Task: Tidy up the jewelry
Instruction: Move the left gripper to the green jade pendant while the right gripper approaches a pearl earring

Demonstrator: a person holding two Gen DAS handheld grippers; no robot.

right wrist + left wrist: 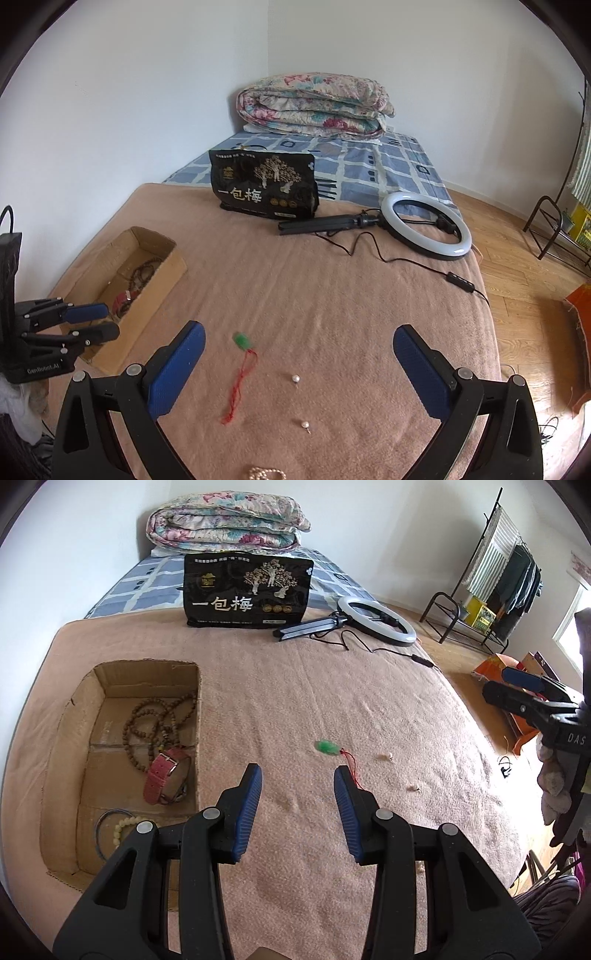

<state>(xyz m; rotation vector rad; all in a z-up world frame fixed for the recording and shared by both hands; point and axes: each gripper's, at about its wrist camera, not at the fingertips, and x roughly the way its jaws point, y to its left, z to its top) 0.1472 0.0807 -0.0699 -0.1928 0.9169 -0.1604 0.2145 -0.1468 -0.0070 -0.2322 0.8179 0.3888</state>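
Green jade pendant on a red cord (pixel 325 747) lay just ahead of the empty, spread left gripper (pixel 297 785), left of the wide-open right gripper (pixel 299 354). Two pearl earrings (pixel 295 378) sat between the right fingers. Only the left view showed the cardboard box's (pixel 110 675) one pink-strapped watch (pixel 164 775).

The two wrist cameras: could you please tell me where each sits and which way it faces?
Left wrist: on the left gripper, facing the bed's far end; cardboard box on its left, right gripper at the right edge.
Right wrist: on the right gripper, facing likewise; left gripper at the left edge.
Shared: green pendant, black bag, ring light.
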